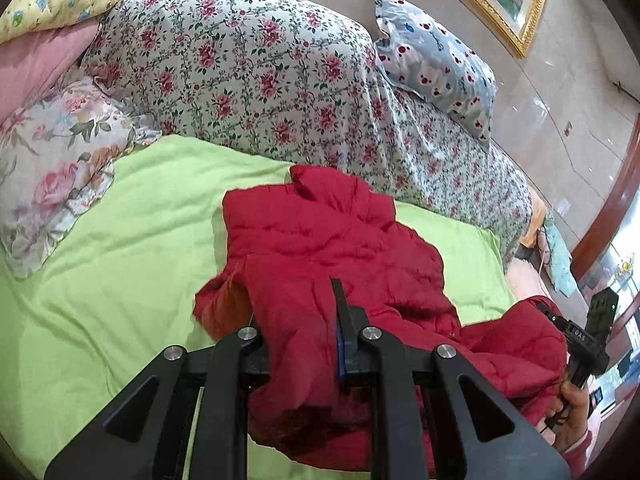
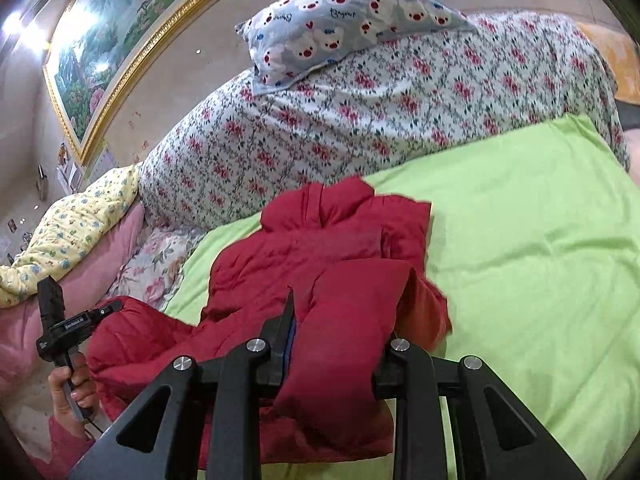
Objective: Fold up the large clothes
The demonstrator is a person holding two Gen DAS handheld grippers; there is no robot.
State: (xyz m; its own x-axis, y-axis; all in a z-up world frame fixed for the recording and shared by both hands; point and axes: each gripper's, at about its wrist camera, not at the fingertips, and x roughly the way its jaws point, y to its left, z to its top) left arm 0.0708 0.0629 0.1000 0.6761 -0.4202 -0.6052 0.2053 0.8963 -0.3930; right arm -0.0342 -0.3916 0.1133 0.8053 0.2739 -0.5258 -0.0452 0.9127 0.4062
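Observation:
A red puffer jacket (image 1: 320, 232) lies crumpled on a lime green sheet (image 1: 120, 260), collar toward the floral quilt. My left gripper (image 1: 296, 320) is shut on a thick fold of its near edge, lifted off the sheet. One black finger (image 1: 338, 304) shows and the cloth hides the other. In the right wrist view my right gripper (image 2: 344, 320) is likewise shut on a padded fold of the jacket (image 2: 320, 248), with one finger (image 2: 286, 320) in sight. Each view also shows the other gripper, held by a hand and clamped on the jacket's edge: the right gripper (image 1: 542, 307) and the left gripper (image 2: 111, 306).
A big floral quilt (image 1: 240, 60) is heaped behind the jacket, with a grey bear-print pillow (image 1: 436, 64) on top. A flowered pillow (image 1: 52, 160) lies at the left. The green sheet (image 2: 540, 240) spreads wide to the right. A gold-framed painting (image 2: 120, 40) hangs on the wall.

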